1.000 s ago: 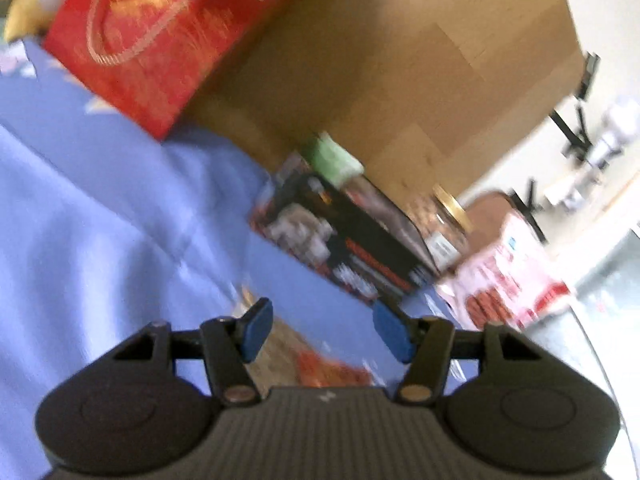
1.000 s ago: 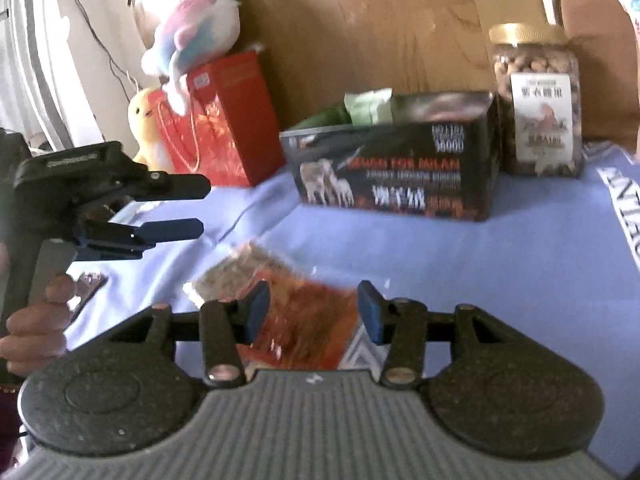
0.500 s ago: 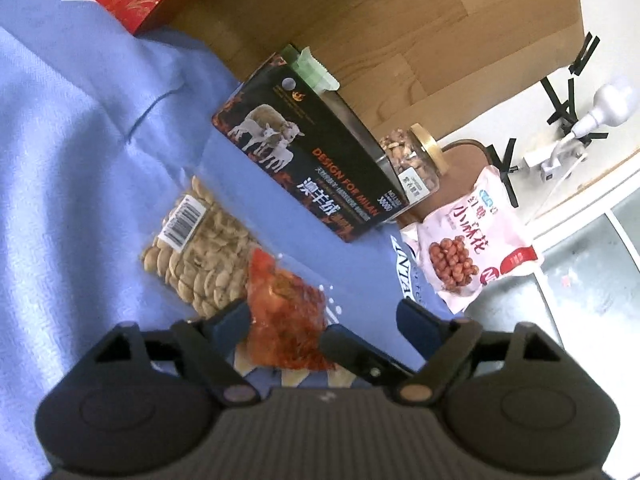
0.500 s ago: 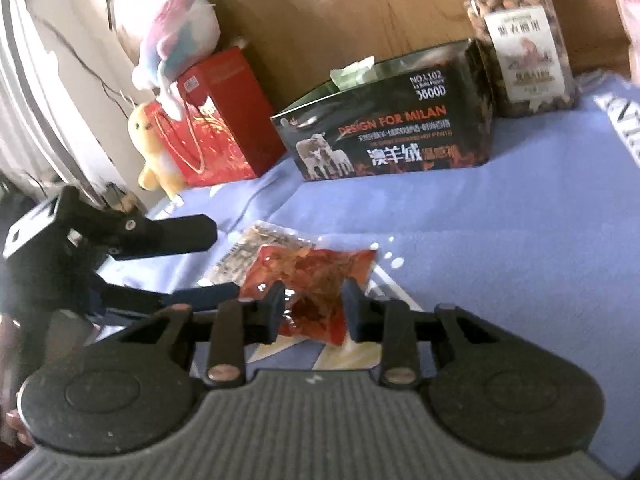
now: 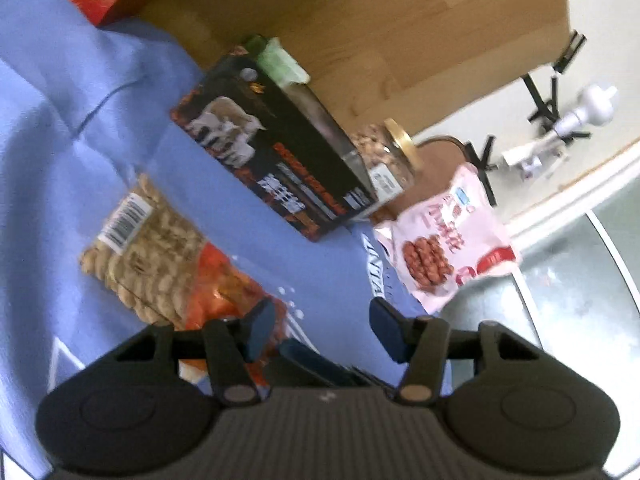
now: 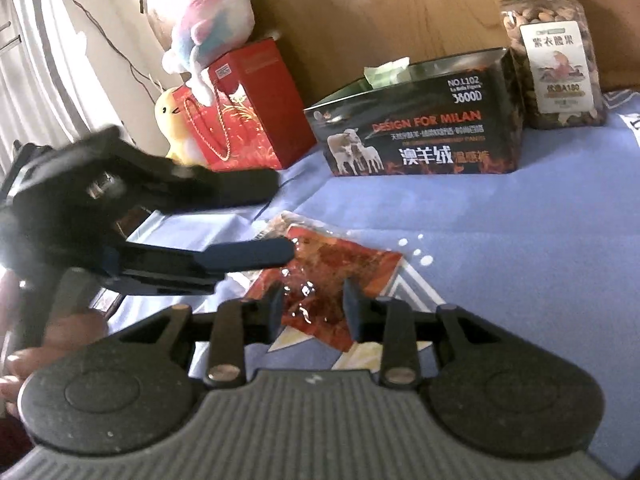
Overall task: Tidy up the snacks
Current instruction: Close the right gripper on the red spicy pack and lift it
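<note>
A red spicy snack packet (image 6: 340, 268) lies on the blue cloth and partly covers a clear bag of pale nuts (image 5: 148, 248). My right gripper (image 6: 312, 310) is low over the red packet's near end, its fingers partly closed on either side of it, not clamped. My left gripper (image 5: 320, 328) is open, and in the right wrist view (image 6: 276, 216) its fingers reach in from the left above the packet's far left corner. The red packet also shows in the left wrist view (image 5: 224, 292). A pink peanut bag (image 5: 444, 240) lies at the right.
A black tissue box (image 6: 424, 132) and a nut jar (image 6: 556, 52) stand at the back against a wooden board. A red gift bag (image 6: 248, 108) with plush toys (image 6: 212, 32) stands back left. The table edge (image 5: 532, 296) lies just right of the pink bag.
My right gripper has dropped onto the red packet and narrowed its fingers. My left gripper has swung in from the left toward the packets.
</note>
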A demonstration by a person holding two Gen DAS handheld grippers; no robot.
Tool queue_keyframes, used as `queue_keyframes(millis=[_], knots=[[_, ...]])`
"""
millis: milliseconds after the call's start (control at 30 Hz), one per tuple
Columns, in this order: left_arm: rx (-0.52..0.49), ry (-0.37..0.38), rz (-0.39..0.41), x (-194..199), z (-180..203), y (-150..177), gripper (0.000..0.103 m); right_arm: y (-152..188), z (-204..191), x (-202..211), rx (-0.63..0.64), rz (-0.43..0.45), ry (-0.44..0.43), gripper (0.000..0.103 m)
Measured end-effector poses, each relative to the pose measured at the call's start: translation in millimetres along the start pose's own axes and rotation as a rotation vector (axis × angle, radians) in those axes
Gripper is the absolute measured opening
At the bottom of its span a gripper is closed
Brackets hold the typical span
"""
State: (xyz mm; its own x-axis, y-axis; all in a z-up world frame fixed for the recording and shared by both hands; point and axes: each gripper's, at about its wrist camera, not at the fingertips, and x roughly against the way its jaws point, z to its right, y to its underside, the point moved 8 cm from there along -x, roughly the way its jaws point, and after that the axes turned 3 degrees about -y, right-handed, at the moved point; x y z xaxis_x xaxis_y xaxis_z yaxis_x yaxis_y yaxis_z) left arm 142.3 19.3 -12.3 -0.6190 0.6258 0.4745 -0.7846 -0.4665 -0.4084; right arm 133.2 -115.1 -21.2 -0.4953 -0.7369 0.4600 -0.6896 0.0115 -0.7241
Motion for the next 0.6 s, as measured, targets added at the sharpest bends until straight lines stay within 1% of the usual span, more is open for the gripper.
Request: queue_keyframes(millis=[33,67,100,167,200,300,367,400,467,500,533,600], knots=[[0.003,-0.007,0.015,2.5,-3.1,-1.8,0.053,0.5,-2.4,0.6,0.019,-0.001,0.004,0.041],[-0.005,-0.028,0.034,5.7,-7.0,-5.1,0.053,0.9,-4.9,0.6,0.041,-0.004,0.013,0.051],[-0.021,-0.066,0.058,9.5,-11.7,-8.3,0.053,1.7,-6.8,0.4,0.070,-0.011,0.035,0.060],[-0.037,-0.145,0.082,14.8,-23.8,-12.2,0.053,3.0,-6.9,-0.4,0.106,-0.026,0.079,0.061],[-0.030,-0.153,0.081,16.4,-29.6,-12.6,0.052,3.0,-5.5,0.1,0.100,-0.028,0.076,0.061],[0.002,-0.107,0.071,18.2,-36.3,-12.2,0.052,0.7,1.8,2.0,0.016,-0.026,0.041,0.061],[0.033,-0.068,0.050,14.6,-37.4,-9.8,0.052,-1.5,8.5,1.7,-0.088,-0.024,-0.021,0.063],[0.050,-0.060,0.052,13.4,-38.2,-9.3,0.053,-3.0,11.5,1.9,-0.143,-0.014,-0.046,0.064],[0.059,-0.044,0.054,11.2,-36.5,-9.9,0.056,-5.1,20.3,2.4,-0.220,0.001,-0.080,0.064],[0.085,-0.020,0.049,10.7,-36.9,-10.4,0.061,-5.8,24.5,3.2,-0.254,0.007,-0.099,0.063],[0.112,0.012,0.040,10.4,-36.7,-10.0,0.062,-6.5,27.2,4.1,-0.274,0.013,-0.103,0.062],[0.181,0.098,0.024,10.0,-37.7,-10.6,0.062,-6.3,27.1,3.7,-0.271,0.014,-0.097,0.061]])
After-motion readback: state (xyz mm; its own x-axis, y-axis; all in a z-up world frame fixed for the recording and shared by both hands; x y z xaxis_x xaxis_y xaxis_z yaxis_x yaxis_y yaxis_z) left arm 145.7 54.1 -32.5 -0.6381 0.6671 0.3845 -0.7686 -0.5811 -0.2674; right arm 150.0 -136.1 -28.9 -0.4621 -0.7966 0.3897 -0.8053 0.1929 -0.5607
